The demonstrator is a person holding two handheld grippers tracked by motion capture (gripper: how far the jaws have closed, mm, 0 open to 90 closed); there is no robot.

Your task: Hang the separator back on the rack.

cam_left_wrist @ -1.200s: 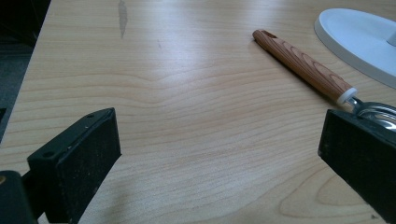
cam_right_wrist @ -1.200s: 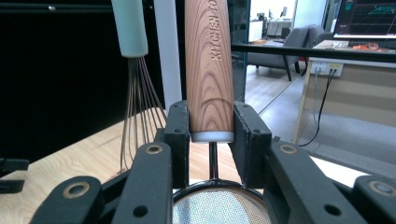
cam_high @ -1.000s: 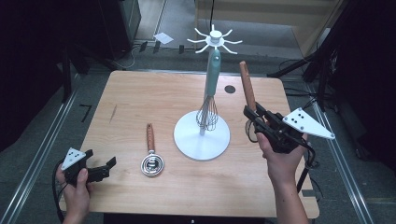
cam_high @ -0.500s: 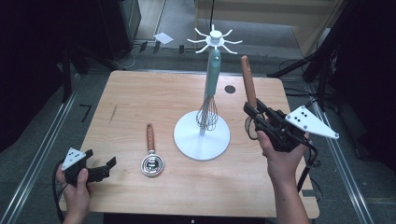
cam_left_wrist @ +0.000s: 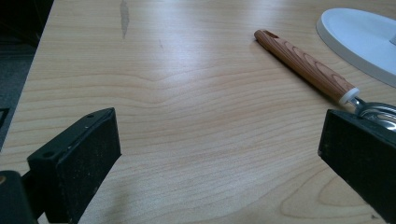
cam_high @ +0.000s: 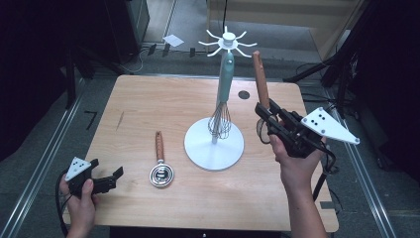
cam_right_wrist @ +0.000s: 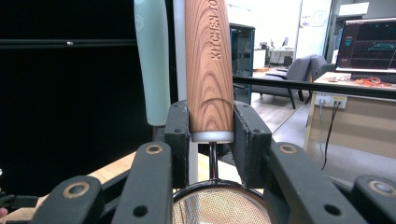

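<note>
My right gripper (cam_high: 263,112) is shut on a wooden-handled strainer (cam_high: 259,82), which it holds upright to the right of the white hook stand (cam_high: 200,148). In the right gripper view the jaws pinch the base of the handle (cam_right_wrist: 208,65), and the mesh bowl (cam_right_wrist: 219,205) lies below them. A whisk (cam_high: 221,119) with a mint handle (cam_right_wrist: 152,60) hangs from the stand's hooks (cam_high: 227,40). A wooden-handled metal scoop (cam_high: 160,166) lies flat on the table left of the stand. My left gripper (cam_high: 106,179) rests open at the front left, and the scoop's handle (cam_left_wrist: 306,65) lies ahead of its right jaw.
The wooden table (cam_high: 148,109) has a dark round hole (cam_high: 243,94) at the back right. The stand's white base (cam_left_wrist: 359,37) lies ahead of the left gripper. Dark floor, rails and cables surround the table.
The right gripper has edged up a little with the strainer, so the handle's top is now nearer the stand's hooks. The left gripper has stayed where it was.
</note>
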